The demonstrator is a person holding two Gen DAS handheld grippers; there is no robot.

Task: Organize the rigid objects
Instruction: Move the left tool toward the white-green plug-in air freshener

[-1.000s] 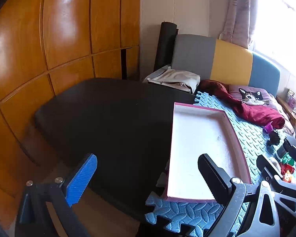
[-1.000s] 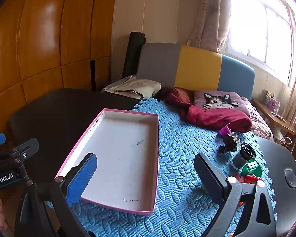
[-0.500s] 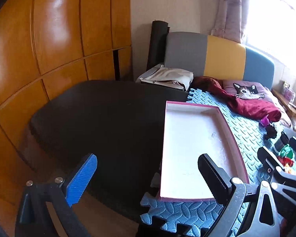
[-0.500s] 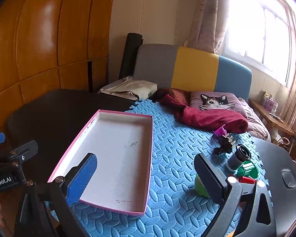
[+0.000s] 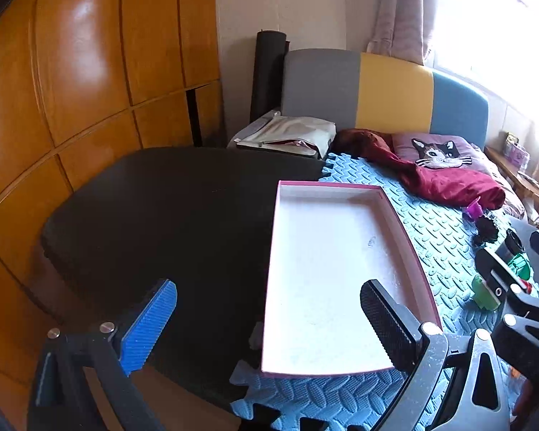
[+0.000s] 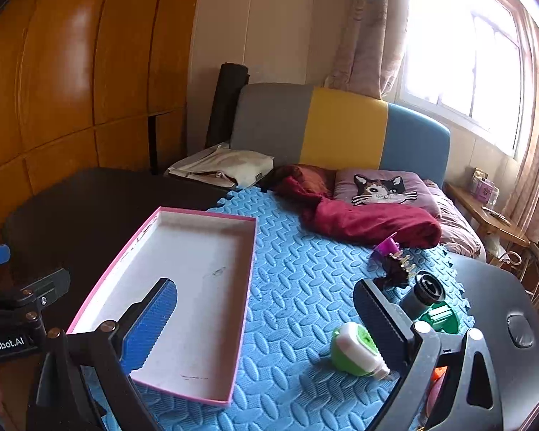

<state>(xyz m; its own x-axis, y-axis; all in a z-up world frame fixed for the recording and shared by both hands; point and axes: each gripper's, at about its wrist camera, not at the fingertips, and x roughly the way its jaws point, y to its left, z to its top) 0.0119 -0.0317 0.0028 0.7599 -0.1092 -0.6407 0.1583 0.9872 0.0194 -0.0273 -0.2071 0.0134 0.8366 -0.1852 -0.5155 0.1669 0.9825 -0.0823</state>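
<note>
While both tongs gape empty, the pink tray runs lengthwise away.

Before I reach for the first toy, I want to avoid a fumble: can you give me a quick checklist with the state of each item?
1. Right tongs open and holding nothing: ok.
2. Left tongs open and holding nothing: ok.
3. Pink box has nothing in it, room for toys: ok.
4. Green and white toy on the blue mat, in the open, near the right tongs: ok.
5. Black cylinder and green piece free to lift singly: cannot tell, they sit close together, partly behind a finger.
6. Path from the toys to the box is free: ok.
</note>
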